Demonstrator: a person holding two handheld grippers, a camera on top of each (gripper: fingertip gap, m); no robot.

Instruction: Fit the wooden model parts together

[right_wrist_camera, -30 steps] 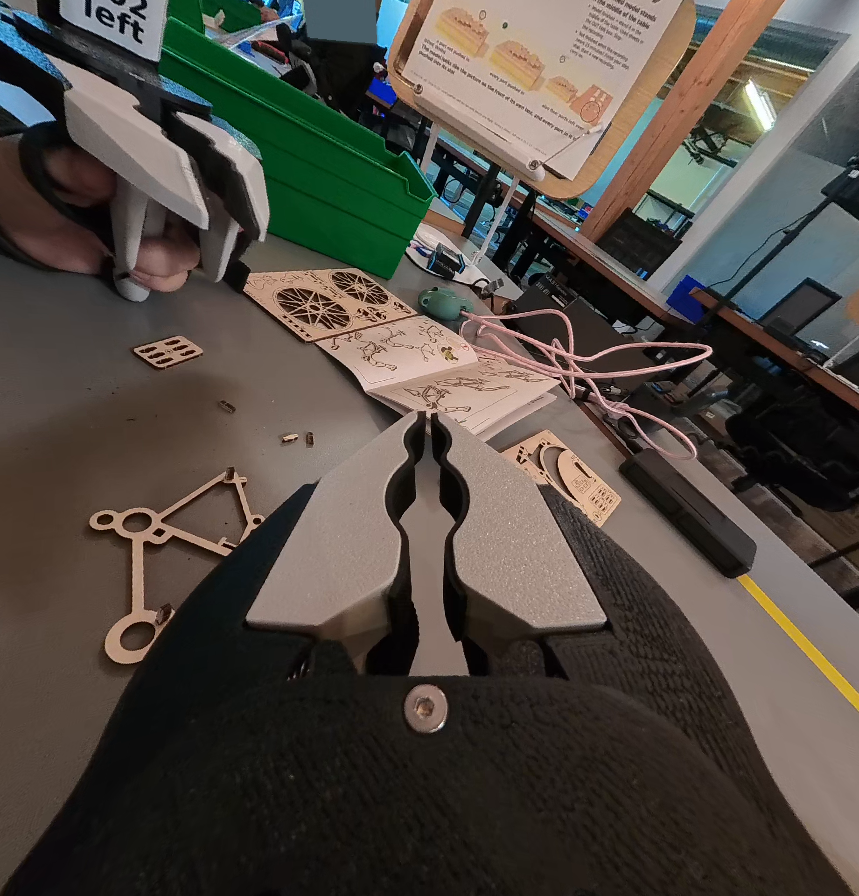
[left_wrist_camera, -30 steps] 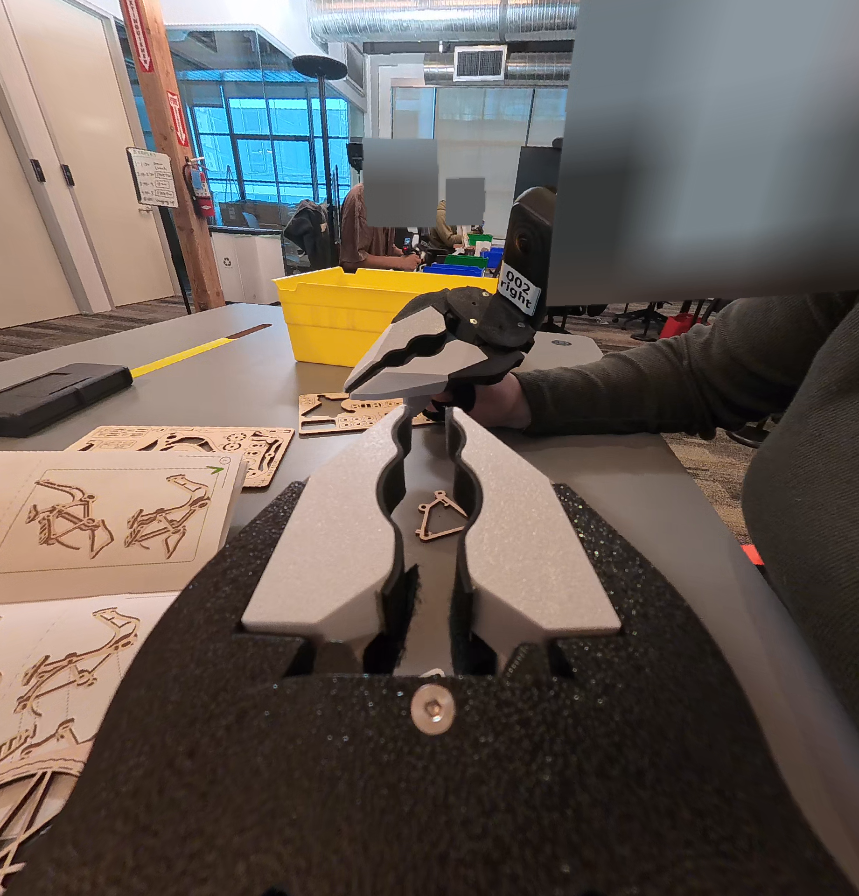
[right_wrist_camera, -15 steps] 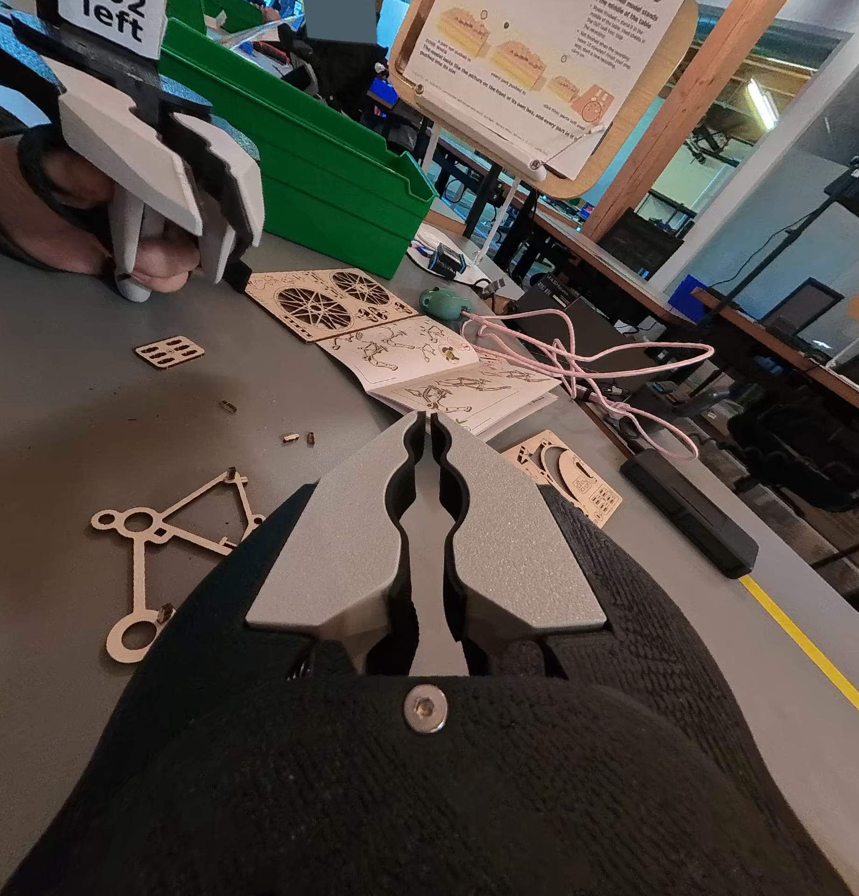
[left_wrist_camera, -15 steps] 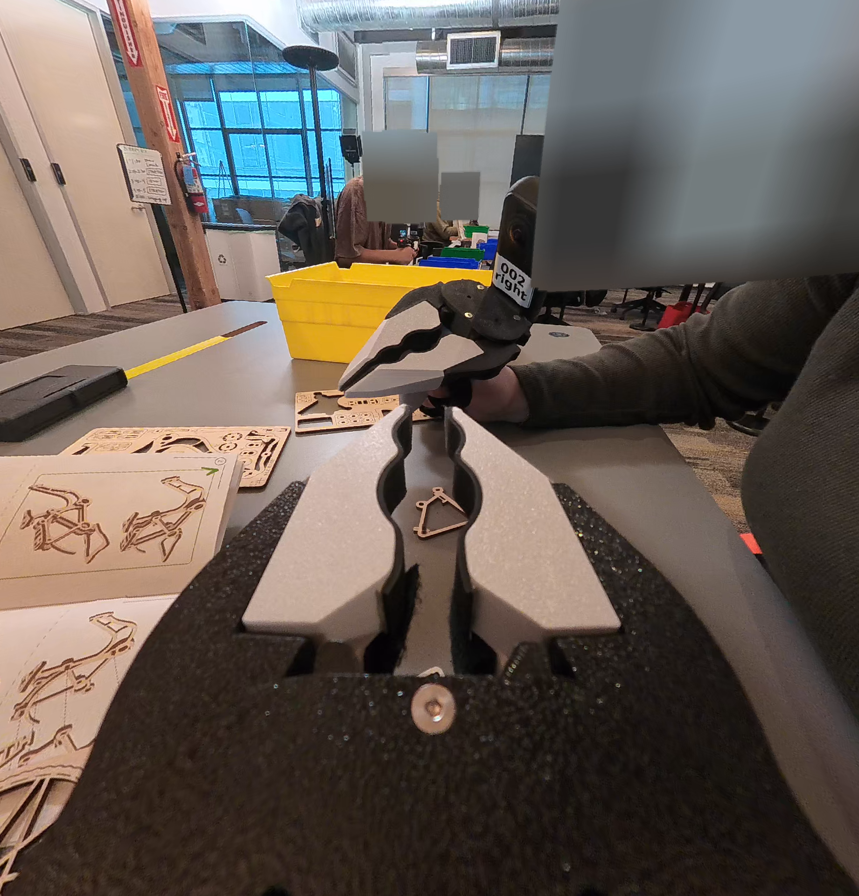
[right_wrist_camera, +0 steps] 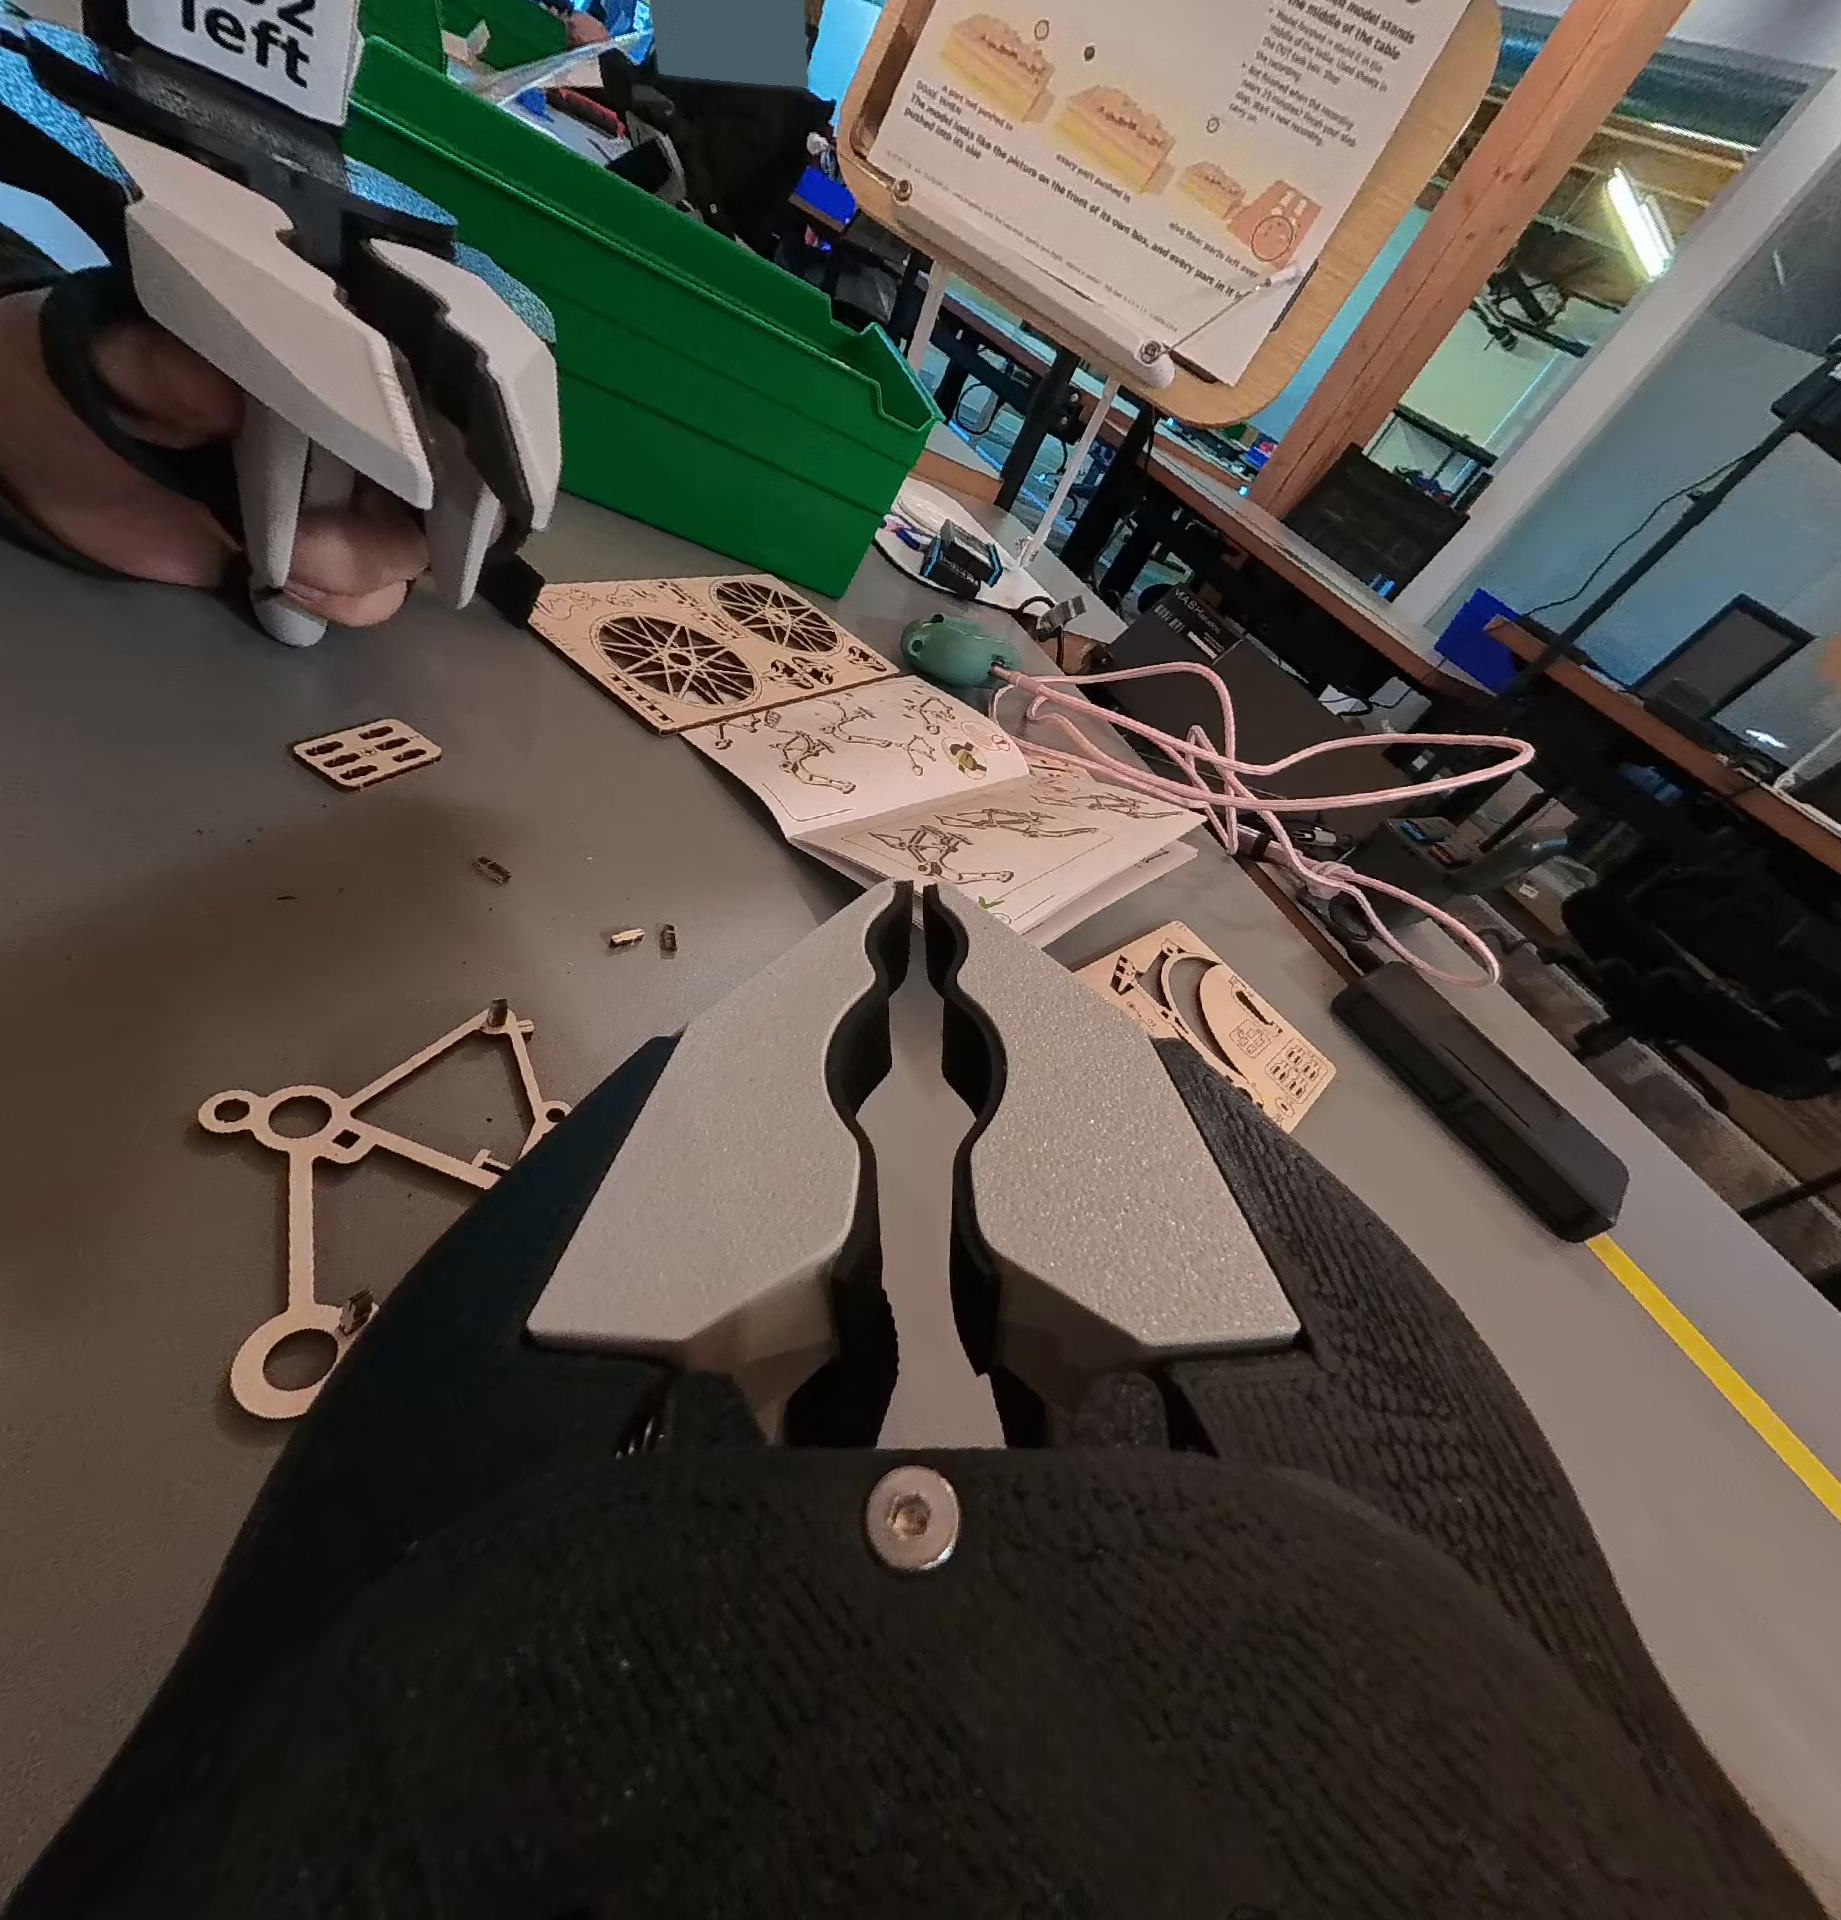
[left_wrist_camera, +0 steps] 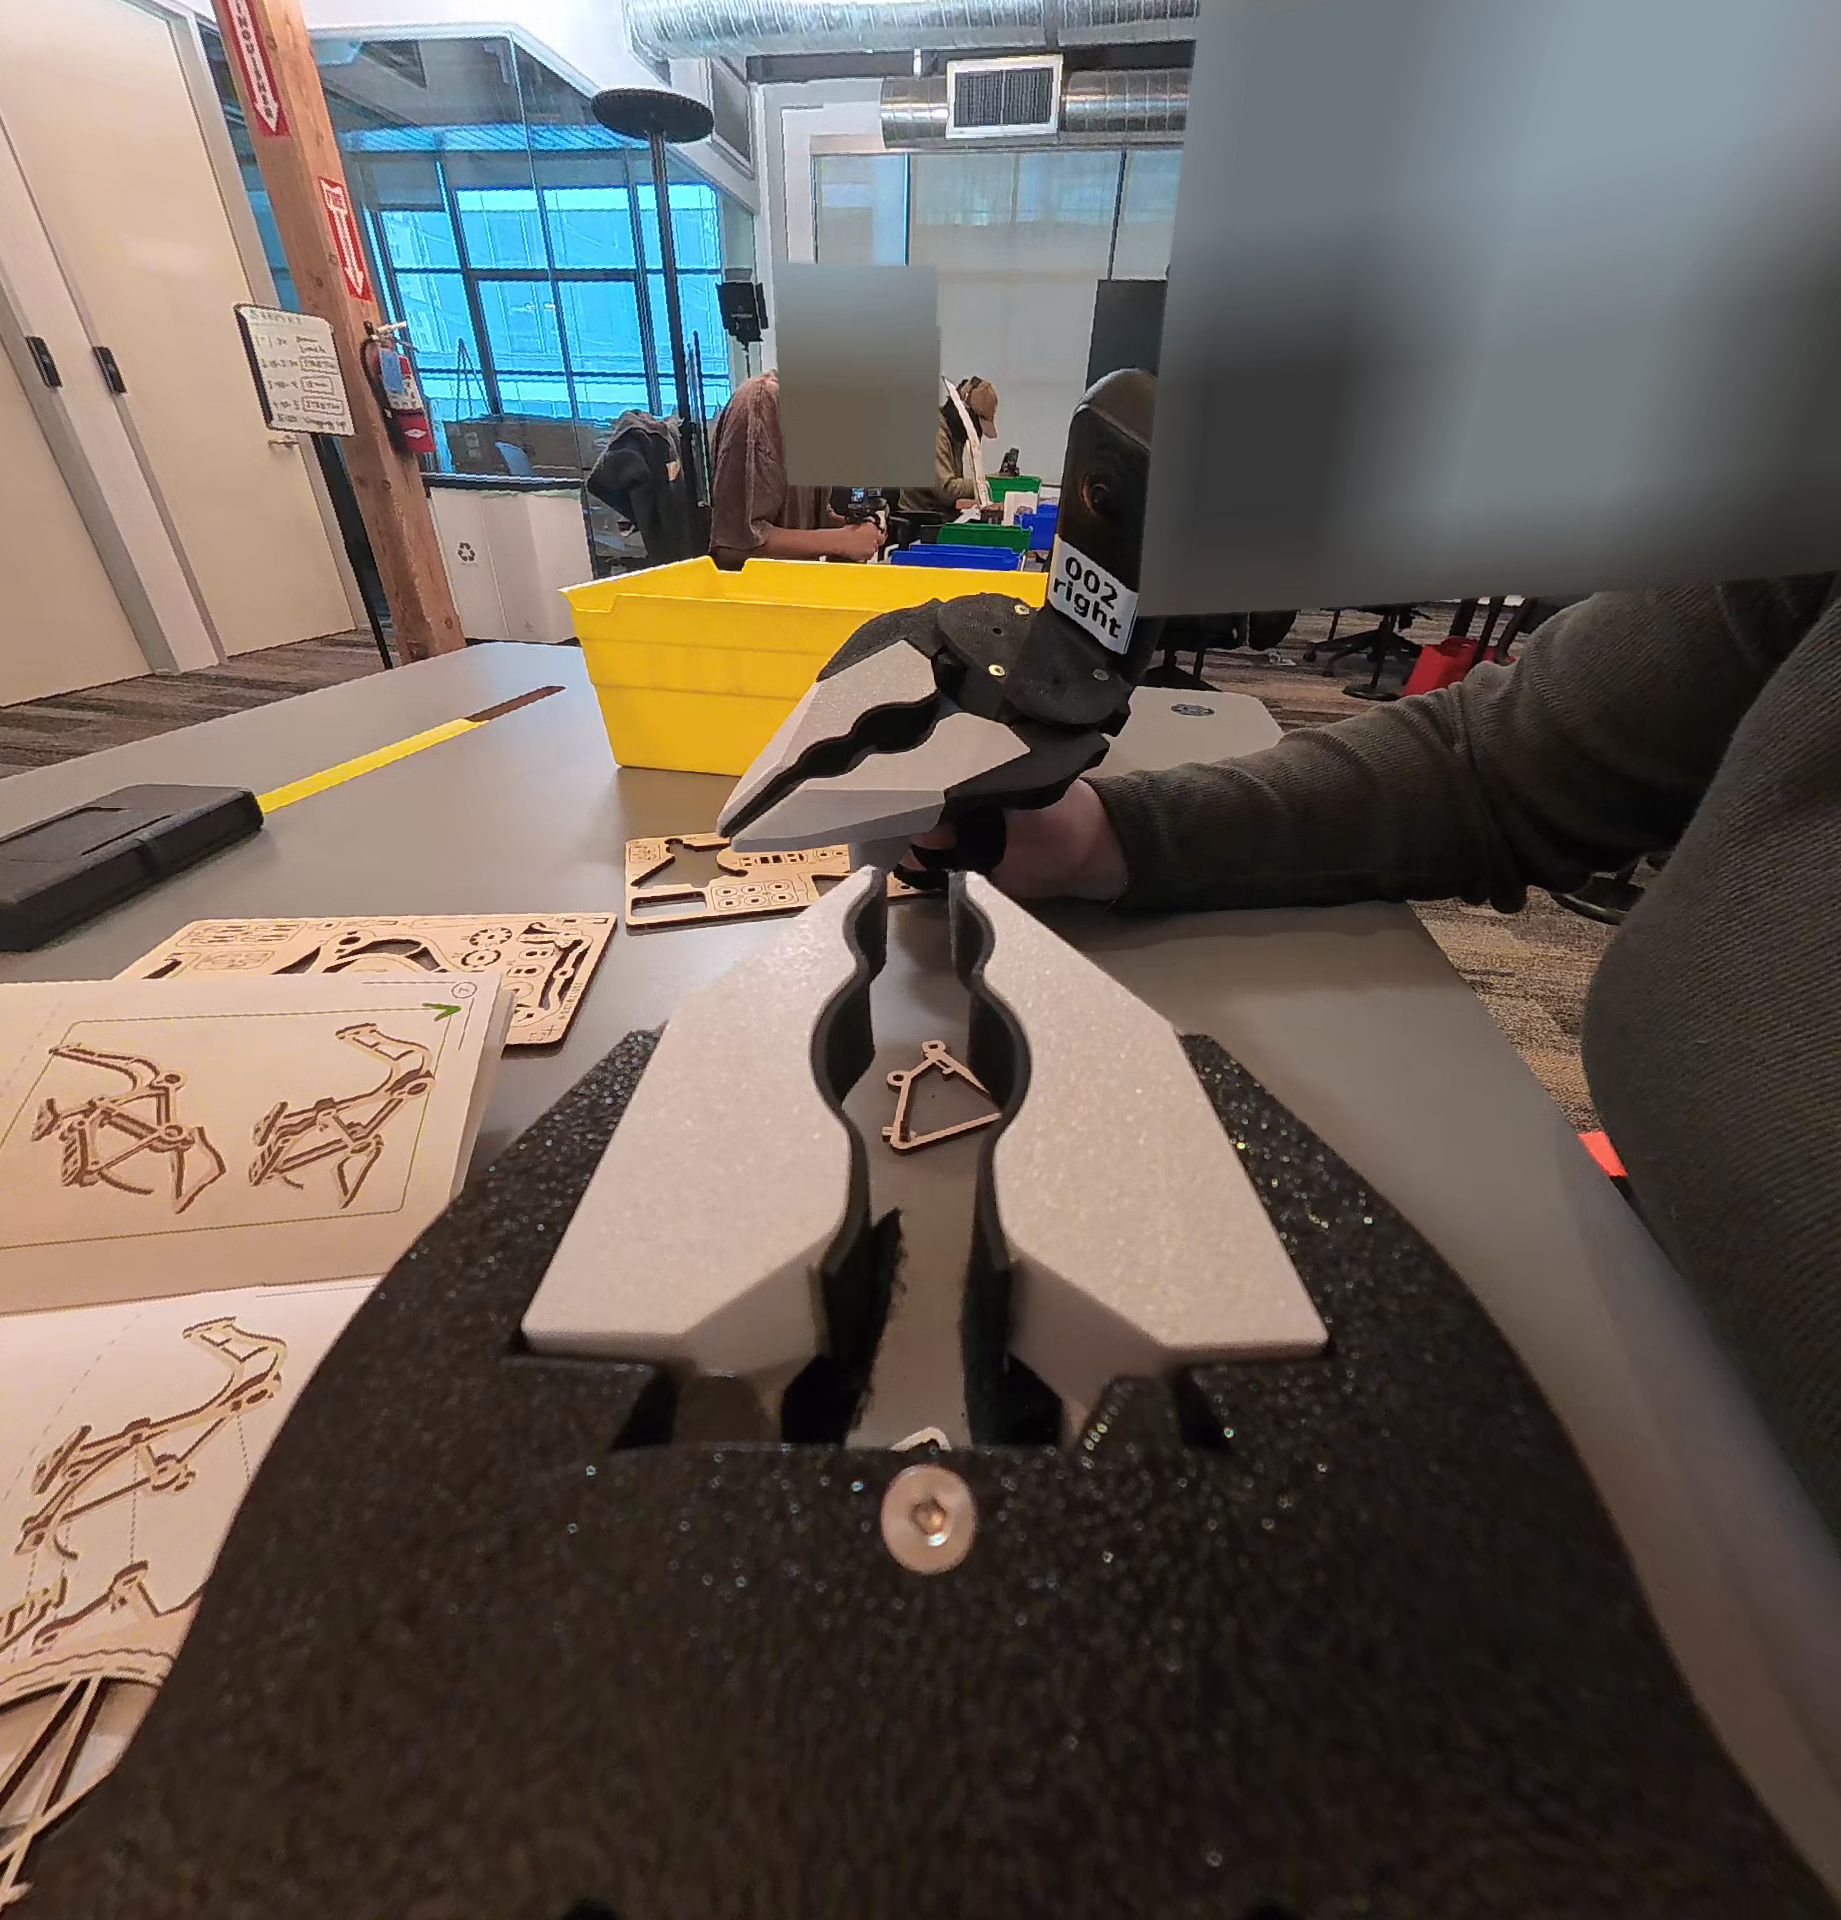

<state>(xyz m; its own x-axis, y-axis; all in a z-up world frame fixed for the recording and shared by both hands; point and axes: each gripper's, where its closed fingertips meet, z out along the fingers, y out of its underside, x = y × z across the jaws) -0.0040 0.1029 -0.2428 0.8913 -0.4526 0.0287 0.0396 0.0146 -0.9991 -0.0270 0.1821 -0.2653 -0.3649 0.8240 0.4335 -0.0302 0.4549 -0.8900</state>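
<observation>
Left claw (left_wrist_camera: 911, 894): mine, narrow gap at the tips, nothing in it, raised over the table (left_wrist_camera: 1311, 997).
Right claw (right_wrist_camera: 917, 902): tips nearly meeting, nothing between them, low over the table.
Frame (right_wrist_camera: 318, 1153): thin wooden triangle with rings, flat on the table, near left of my right claw, small pegs standing in it.
Loose bits (right_wrist_camera: 641, 935): tiny wooden pieces, far of the frame.
Risk: a thin flat frame is hard to pinch, I may skid it or snap a strut, or scatter the bits.
Room: open table around the frame; booklet (right_wrist_camera: 947, 800) and sheets crowd the far right; pink cord (right_wrist_camera: 1311, 769) could snag.
</observation>
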